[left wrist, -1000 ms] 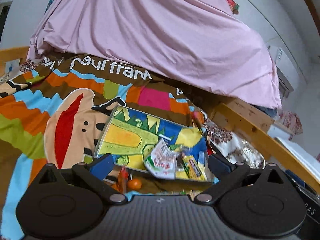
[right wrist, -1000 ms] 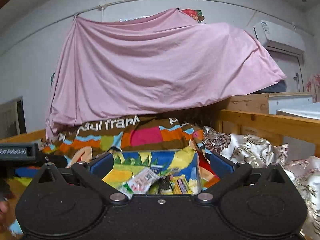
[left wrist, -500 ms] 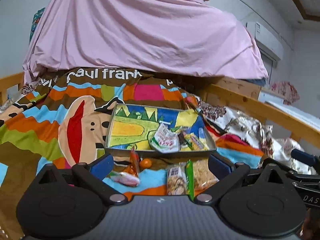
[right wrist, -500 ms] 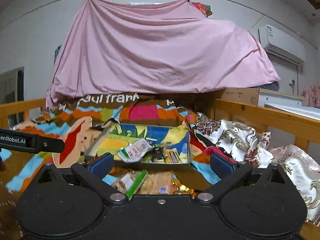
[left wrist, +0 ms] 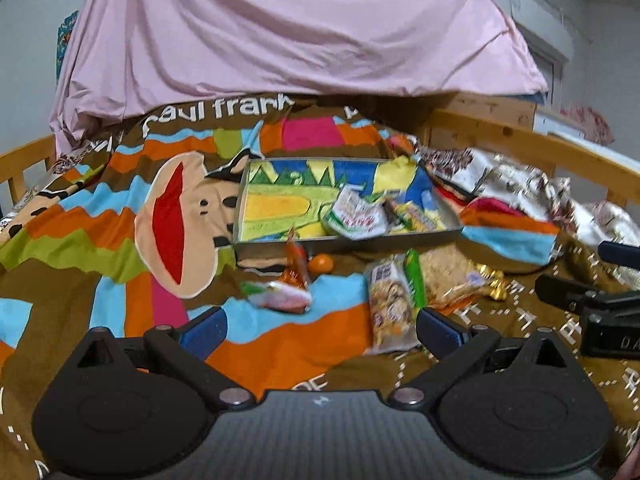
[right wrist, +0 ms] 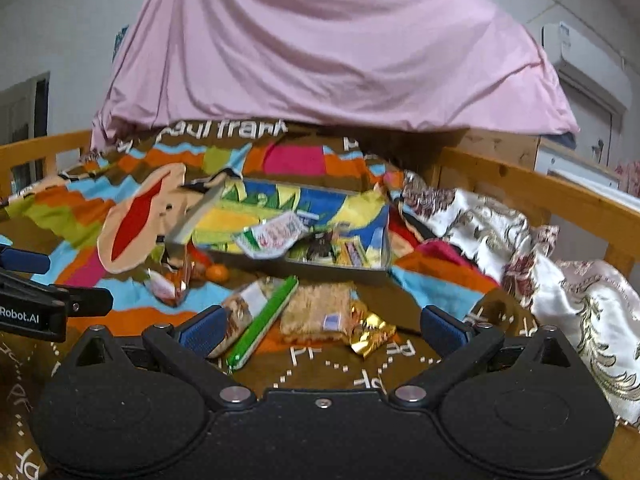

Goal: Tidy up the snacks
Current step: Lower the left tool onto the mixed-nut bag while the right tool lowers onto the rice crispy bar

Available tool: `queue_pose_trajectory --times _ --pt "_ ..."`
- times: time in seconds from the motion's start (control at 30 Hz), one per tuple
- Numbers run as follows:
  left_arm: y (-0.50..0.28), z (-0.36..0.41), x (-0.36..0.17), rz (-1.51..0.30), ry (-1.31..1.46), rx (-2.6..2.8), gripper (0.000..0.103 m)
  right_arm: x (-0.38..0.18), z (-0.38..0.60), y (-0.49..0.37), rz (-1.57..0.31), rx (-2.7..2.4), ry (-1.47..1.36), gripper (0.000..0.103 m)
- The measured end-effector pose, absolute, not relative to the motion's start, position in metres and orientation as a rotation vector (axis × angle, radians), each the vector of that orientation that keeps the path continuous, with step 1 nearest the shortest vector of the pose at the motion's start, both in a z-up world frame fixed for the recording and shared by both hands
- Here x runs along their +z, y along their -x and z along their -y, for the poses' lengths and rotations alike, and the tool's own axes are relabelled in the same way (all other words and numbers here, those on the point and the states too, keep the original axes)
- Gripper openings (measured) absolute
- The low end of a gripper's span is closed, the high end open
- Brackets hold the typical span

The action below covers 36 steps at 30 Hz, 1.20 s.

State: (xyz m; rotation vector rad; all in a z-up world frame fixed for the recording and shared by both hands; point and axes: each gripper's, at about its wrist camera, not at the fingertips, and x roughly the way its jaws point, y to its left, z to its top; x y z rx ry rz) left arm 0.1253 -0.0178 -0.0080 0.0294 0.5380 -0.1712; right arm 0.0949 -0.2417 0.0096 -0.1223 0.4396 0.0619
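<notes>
A shallow grey tray (left wrist: 344, 241) (right wrist: 338, 270) with a bright cartoon lining lies on the colourful blanket and holds a white-green packet (left wrist: 354, 216) (right wrist: 272, 236) and small bars at its right end. In front of it lie loose snacks: an orange candy (left wrist: 321, 263) (right wrist: 218, 273), an orange wrapper (left wrist: 297, 265), a pink-green packet (left wrist: 282, 298), a clear cracker pack with a green strip (left wrist: 390, 304) (right wrist: 260, 320), a tan snack bag (right wrist: 316, 312) and gold-wrapped candies (left wrist: 494, 282) (right wrist: 368, 334). My left gripper (left wrist: 323, 328) and right gripper (right wrist: 323, 326) are open, empty, short of the loose snacks.
A pink sheet (left wrist: 288, 28) hangs behind the bed. Wooden rails (right wrist: 532, 188) run along the right and left sides. A white patterned quilt (right wrist: 560, 280) is bunched at the right. The other gripper shows at the frame edges (left wrist: 600, 304) (right wrist: 36, 308).
Both grippers have drawn back and tilted down from the tray, so the loose snacks in front of it have come into view. Both stay open and empty.
</notes>
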Motion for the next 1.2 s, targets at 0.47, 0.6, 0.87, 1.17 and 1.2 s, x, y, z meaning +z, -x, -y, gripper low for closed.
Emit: queue_pose_trajectory --times 0.47,0.6,0.87,1.17,1.2 --pt "-0.139 0.022 -0.019 -0.608 -0.061 -0.141 0.103 0.003 0.233 -0.105 -0.507 0.104 0.183 0.102" --pt "-0.150 0.027 -0.020 -0.655 -0.071 -0.121 0.103 -0.001 0.223 -0.108 -0.494 0.175 0.302 0.102" --pt "-0.168 0.048 -0.022 -0.625 -0.218 -0.089 0.103 -0.007 0.233 -0.133 -0.423 0.188 0.454 0.102" --pt "-0.206 0.069 -0.037 -0.718 -0.199 -0.241 0.103 -0.024 0.261 -0.180 -0.461 0.157 0.433 0.102" --pt "-0.210 0.070 -0.039 -0.733 -0.185 -0.255 0.103 -0.025 0.261 -0.182 -0.461 0.165 0.432 0.102"
